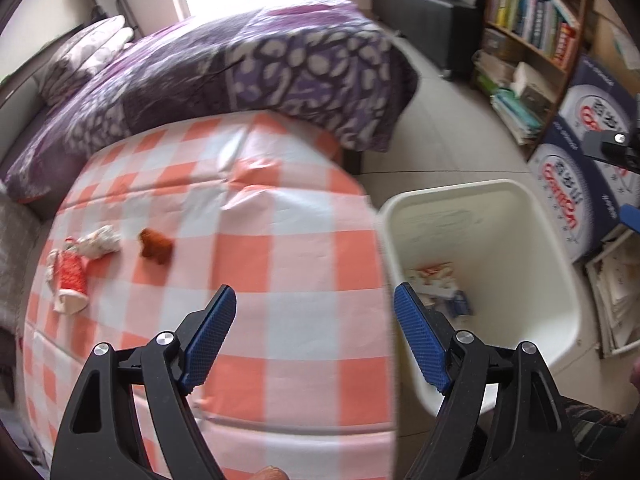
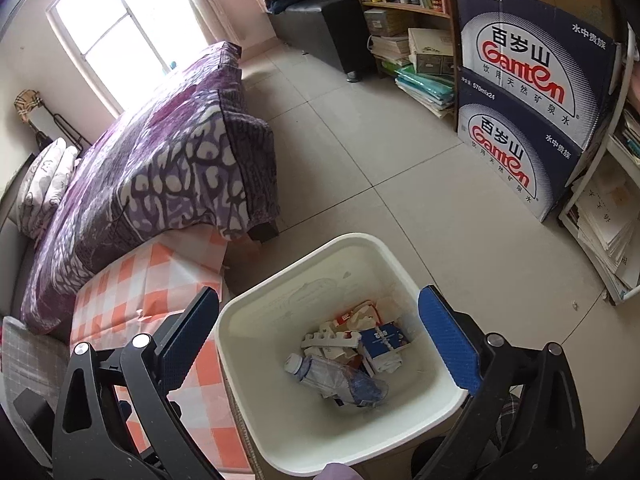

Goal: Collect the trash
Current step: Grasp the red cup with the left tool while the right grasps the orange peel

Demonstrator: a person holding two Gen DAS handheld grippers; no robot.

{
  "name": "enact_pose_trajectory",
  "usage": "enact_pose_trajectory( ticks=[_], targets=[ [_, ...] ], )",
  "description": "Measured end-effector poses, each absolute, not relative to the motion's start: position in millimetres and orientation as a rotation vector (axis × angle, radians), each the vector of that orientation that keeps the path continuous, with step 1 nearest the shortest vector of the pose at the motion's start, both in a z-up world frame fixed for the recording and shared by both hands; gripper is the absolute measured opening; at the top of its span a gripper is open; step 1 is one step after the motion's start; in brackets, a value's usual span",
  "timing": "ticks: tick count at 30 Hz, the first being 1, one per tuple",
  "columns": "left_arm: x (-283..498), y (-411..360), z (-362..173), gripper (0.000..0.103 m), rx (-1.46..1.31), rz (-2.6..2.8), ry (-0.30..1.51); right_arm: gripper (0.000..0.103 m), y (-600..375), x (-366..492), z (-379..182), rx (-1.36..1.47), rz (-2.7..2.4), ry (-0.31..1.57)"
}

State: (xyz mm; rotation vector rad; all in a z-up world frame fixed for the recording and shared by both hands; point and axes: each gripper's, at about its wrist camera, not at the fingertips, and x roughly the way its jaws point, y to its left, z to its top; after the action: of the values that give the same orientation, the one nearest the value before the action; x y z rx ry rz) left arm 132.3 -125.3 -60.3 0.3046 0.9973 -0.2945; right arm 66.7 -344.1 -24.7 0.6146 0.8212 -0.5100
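On the orange-and-white checked tablecloth (image 1: 280, 264) lie a red-and-white crumpled wrapper (image 1: 70, 274), a whitish crumpled piece (image 1: 100, 242) and a small brown scrap (image 1: 156, 248), all at the left. My left gripper (image 1: 314, 300) is open and empty, above the table's right side, apart from them. The white trash bin (image 1: 500, 216) stands on the floor right of the table. My right gripper (image 2: 320, 308) is open and empty above the bin (image 2: 256, 320), which holds a crushed plastic bottle (image 2: 340, 380), a blue-and-white carton (image 2: 384, 340) and other scraps.
A bed with a purple patterned blanket (image 1: 248, 68) lies behind the table. Stacked Ganten water boxes (image 2: 532, 92), a bookshelf (image 1: 532, 20) and paper piles (image 2: 608, 232) line the right side. Tiled floor (image 2: 380, 160) lies between.
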Motion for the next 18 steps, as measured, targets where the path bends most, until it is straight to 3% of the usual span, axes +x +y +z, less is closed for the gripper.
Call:
enact_pose_trajectory(
  ticks=[18],
  targets=[
    [222, 75, -73, 0.079, 0.269, 0.263, 1.023, 0.096, -234, 143, -54, 0.447, -0.380, 0.944]
  ],
)
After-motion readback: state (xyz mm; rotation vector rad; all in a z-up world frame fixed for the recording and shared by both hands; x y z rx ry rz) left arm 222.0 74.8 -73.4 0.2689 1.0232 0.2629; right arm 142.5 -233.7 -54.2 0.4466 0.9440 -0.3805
